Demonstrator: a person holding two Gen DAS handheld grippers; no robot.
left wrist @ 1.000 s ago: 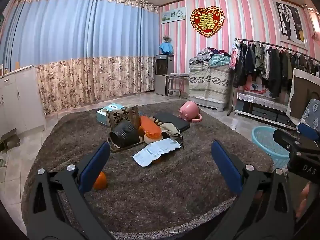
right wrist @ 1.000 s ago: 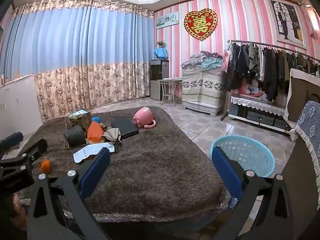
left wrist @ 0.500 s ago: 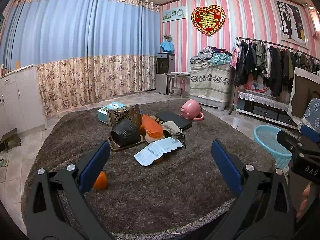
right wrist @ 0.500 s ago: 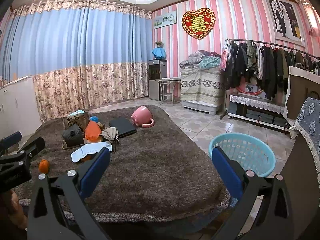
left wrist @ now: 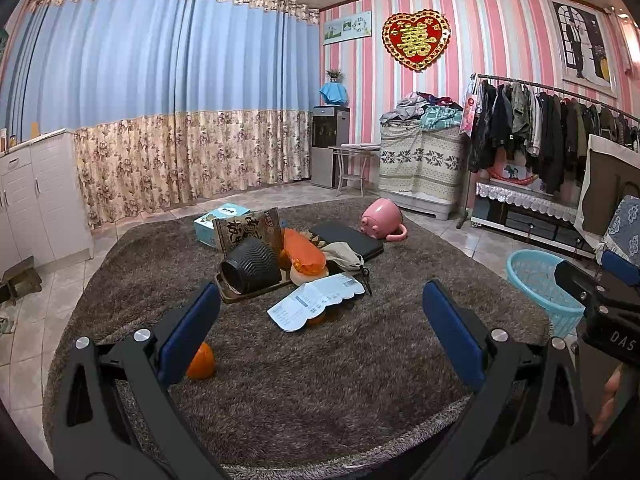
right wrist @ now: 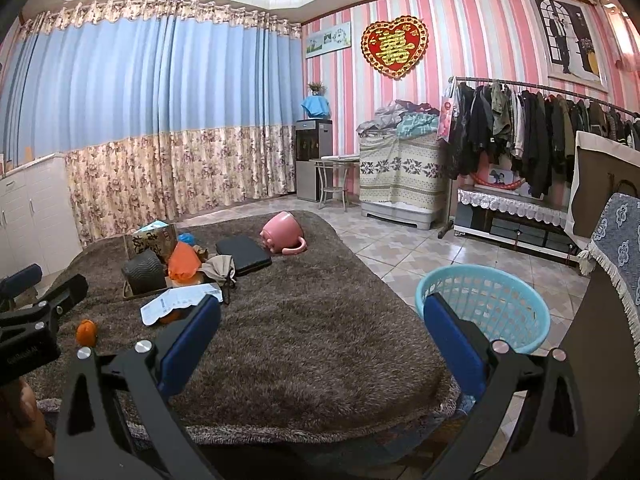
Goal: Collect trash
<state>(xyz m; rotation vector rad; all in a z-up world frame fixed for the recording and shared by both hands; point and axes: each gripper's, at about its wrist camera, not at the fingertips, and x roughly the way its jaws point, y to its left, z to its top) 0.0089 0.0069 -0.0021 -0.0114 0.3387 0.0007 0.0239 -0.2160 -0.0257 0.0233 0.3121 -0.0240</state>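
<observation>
A clutter pile sits mid-rug: a white paper sheet [left wrist: 316, 306], an orange bag [left wrist: 304, 256], a black ribbed pot [left wrist: 250, 266] on its side, a brown printed bag [left wrist: 248, 230] and a teal box [left wrist: 218, 220]. An orange fruit [left wrist: 201, 362] lies near the front left. A light-blue basket [left wrist: 540, 286] stands on the floor at the right; it also shows in the right wrist view [right wrist: 486, 306]. My left gripper [left wrist: 320, 338] is open and empty above the rug's near edge. My right gripper [right wrist: 320, 340] is open and empty, between the rug and the basket.
A pink mug-shaped pot [left wrist: 382, 220] lies tipped at the rug's far side beside a black flat case [left wrist: 348, 240]. White cabinets [left wrist: 36, 200] stand left. A clothes rack [left wrist: 552, 136] and a covered chair [right wrist: 608, 248] stand right.
Both grippers have drifted slightly; the pile and basket sit a little further right in the left view. Both stay open and empty.
</observation>
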